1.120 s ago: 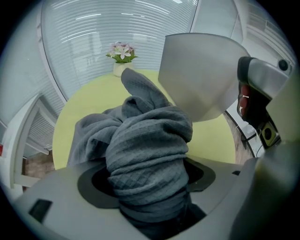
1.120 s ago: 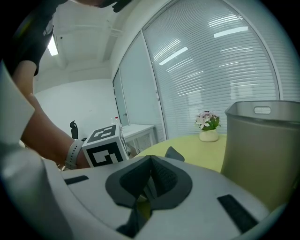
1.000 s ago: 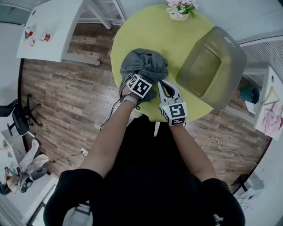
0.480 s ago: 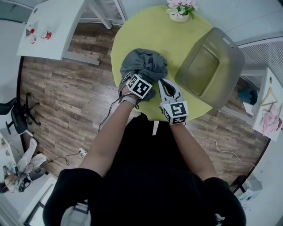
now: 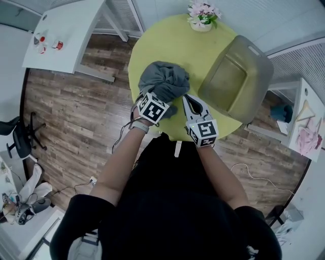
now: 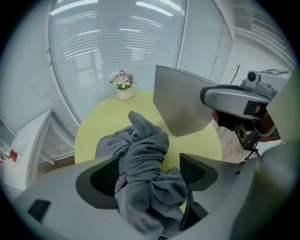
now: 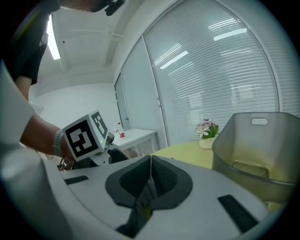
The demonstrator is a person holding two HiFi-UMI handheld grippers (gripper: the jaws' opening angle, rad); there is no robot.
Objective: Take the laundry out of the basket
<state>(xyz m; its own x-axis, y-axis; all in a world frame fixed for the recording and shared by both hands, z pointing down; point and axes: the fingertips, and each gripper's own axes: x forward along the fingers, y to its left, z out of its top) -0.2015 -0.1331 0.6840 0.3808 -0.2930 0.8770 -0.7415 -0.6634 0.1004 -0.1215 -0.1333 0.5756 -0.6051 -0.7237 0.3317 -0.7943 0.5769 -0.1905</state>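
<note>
While the grey laundry (image 5: 162,78) lies heaped on the round yellow-green table (image 5: 172,45), outside the basket (image 5: 261,63), the left gripper (image 6: 147,171) is pictured just above the heap, pointed steeply down at it. Its jaws have just been opening and are held wide apart. A twisted fold of the cloth is seen between them, lying close against the left-hand pad (image 6: 101,176), while a strip of bare table is shown between the cloth and the right-hand pad (image 6: 192,169). No pinch on the fabric is visible.

The right gripper (image 7: 151,164) is held at the near edge of the table, between the heap and the basket, and is aimed almost level. Its jaws are brought fully together, pad flat against pad. The olive-grey basket is set at the table's right side, near the laundry but apart from it. A pot of pink flowers (image 5: 201,14) is placed at the table's far edge. A white side table (image 5: 66,30) is seen on the wood floor (image 5: 76,111), well apart from the round one.
</note>
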